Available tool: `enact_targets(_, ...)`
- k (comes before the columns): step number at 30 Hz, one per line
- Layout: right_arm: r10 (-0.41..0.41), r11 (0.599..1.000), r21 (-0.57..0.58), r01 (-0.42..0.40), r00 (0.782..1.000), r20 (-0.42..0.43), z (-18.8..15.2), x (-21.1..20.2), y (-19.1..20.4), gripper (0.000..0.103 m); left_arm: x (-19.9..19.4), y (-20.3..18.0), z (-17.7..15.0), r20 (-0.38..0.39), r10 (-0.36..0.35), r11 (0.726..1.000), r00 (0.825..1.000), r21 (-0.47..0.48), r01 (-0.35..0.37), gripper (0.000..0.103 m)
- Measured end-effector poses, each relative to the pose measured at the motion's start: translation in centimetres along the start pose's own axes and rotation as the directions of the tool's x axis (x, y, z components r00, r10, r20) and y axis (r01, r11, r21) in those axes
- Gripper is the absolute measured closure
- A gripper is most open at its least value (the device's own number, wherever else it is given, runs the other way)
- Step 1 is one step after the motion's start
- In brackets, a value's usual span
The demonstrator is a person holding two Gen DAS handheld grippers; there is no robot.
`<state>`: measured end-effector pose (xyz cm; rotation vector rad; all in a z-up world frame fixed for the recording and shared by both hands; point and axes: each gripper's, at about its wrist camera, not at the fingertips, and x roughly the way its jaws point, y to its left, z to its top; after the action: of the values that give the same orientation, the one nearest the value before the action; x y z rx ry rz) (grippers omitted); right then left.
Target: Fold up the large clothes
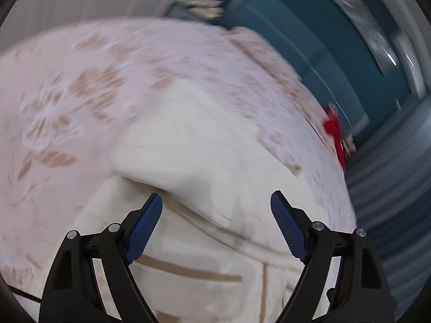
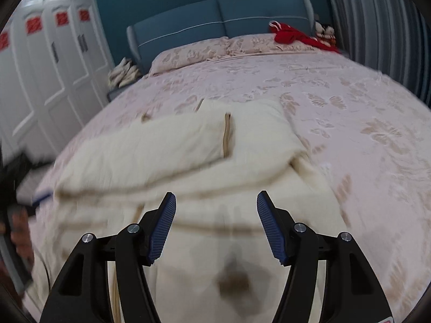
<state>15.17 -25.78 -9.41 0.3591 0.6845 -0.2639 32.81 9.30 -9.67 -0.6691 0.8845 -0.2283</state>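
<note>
A cream garment (image 2: pixel 188 161) lay partly folded on the bed (image 2: pixel 363 107), a sleeve laid across its body. Both the left gripper (image 1: pixel 216 204) and right gripper (image 2: pixel 216 204) hovered above it, jaws apart and empty. In the blurred left view the folded flap looked loose; a careless grab risked dragging the fold open.

This is a bedroom in a home. A wide bed (image 2: pixel 336 113) fills the room, spread with a pale pink floral bedspread, with matching pillows (image 2: pixel 188 53) at its head against a padded blue headboard (image 2: pixel 215 24). White panelled wardrobe doors (image 2: pixel 54 62) line the left wall, which meets a teal wall behind the headboard. Grey striped curtains (image 2: pixel 377 27) hang on the right. A red garment (image 2: pixel 293 36) and soft toys (image 2: pixel 324 31) lie at the bed's far right corner.
</note>
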Motion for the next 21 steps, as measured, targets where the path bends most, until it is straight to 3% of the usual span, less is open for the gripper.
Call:
enact_targets(4,0.028,0.992,0.124,-0.022,0.998,-0.049,2.4,4.7,-1.0,0.042,0.7,4.3,0.8,-0.012,-0.025,0.981,1.0,-0.192,0.022,0.024)
enact_targets(9,0.08,0.959,0.279,-0.047,0.991,-0.106,3.7,9.5,-1.9,0.044,1.6,5.8,0.3,-0.019,-0.05,0.962,0.999,-0.271,0.043,0.029)
enact_targets(11,0.102,0.961,0.269,-0.068,0.988,-0.116,4.2,10.1,-1.1,0.083,2.0,5.9,0.8,-0.017,-0.045,0.96,0.999,-0.279,0.038,0.039)
enact_targets(13,0.131,0.963,0.249,-0.106,0.988,-0.087,5.2,9.5,-0.4,0.089,2.0,5.8,1.5,-0.012,-0.031,0.958,0.999,-0.284,0.027,0.062)
enact_targets(16,0.163,0.961,0.214,-0.178,0.983,0.083,7.3,4.9,0.4,0.092,1.1,5.5,2.7,0.015,-0.01,0.966,1.0,-0.258,0.013,0.09)
enact_targets(18,0.171,0.96,0.191,-0.204,0.97,0.174,8.0,1.8,0.1,0.099,0.1,4.9,2.9,0.052,0.004,0.98,0.999,-0.2,0.007,0.093)
enact_targets(19,0.138,0.973,0.159,-0.169,0.972,0.19,7.7,1.0,0.0,0.099,-0.4,4.1,2.6,0.07,0.027,0.989,0.997,-0.148,-0.017,0.094)
enact_targets(21,0.021,0.998,0.051,-0.024,0.997,0.069,5.9,3.7,0.1,0.099,-0.2,2.9,1.7,0.088,0.1,0.994,0.991,-0.047,-0.097,0.096)
